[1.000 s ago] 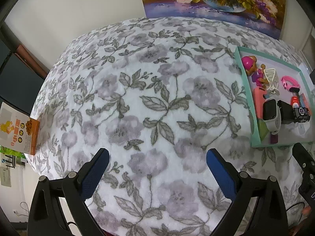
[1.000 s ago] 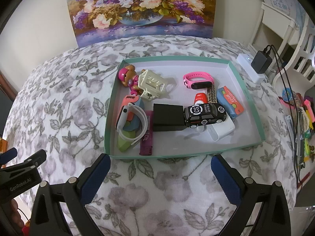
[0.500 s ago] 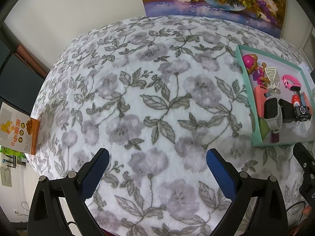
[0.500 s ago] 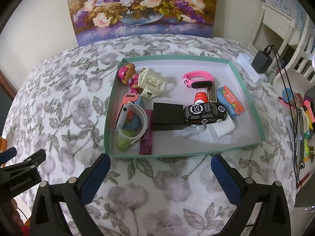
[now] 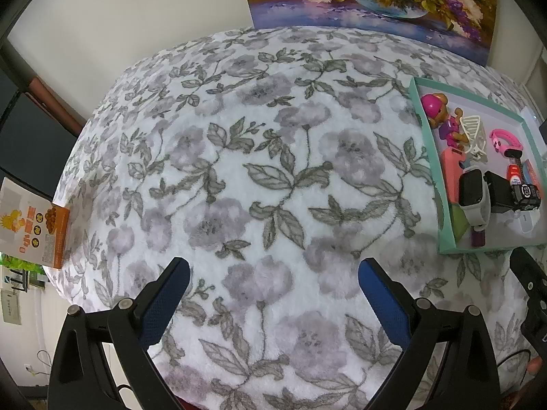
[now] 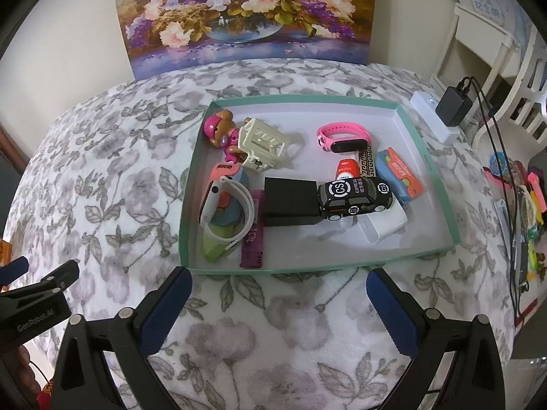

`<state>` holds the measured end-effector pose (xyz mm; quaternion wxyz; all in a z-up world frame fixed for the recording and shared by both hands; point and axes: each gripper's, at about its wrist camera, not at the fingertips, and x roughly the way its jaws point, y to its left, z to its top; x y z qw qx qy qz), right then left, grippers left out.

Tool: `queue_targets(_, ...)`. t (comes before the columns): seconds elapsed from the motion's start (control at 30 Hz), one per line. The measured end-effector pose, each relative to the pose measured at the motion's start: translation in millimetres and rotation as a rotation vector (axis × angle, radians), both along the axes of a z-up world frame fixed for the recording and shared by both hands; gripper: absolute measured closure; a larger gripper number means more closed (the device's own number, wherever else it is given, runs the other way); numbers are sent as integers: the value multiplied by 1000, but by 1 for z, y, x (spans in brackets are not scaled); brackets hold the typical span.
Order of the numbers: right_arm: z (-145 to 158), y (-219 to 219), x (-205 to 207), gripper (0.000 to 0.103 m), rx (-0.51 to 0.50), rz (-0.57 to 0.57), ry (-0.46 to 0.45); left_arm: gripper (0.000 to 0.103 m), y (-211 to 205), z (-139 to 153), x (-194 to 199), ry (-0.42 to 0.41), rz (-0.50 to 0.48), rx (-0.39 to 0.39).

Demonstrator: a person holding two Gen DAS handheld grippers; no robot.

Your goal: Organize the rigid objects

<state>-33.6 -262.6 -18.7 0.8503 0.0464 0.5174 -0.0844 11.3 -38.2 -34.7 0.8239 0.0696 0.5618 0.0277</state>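
Tray unmoved; both hand-held grippers spread, clear of edge.

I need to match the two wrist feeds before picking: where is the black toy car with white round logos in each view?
Left wrist: black toy car at the far right edge, inside the shallow teal tray.
Right wrist: black toy car right of centre, against the black box.
Shared landmark: the pink wristband behind the car.
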Motion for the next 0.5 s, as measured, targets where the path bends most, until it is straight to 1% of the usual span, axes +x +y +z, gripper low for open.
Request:
queue_targets(0.3,0,-1,0,0,0,1,2,4,-2,0,-1,3,-13,-8)
queue_targets(0.5,0,0,1,0,1,-1,1,4,-2,4,-2,-10,-23,-35)
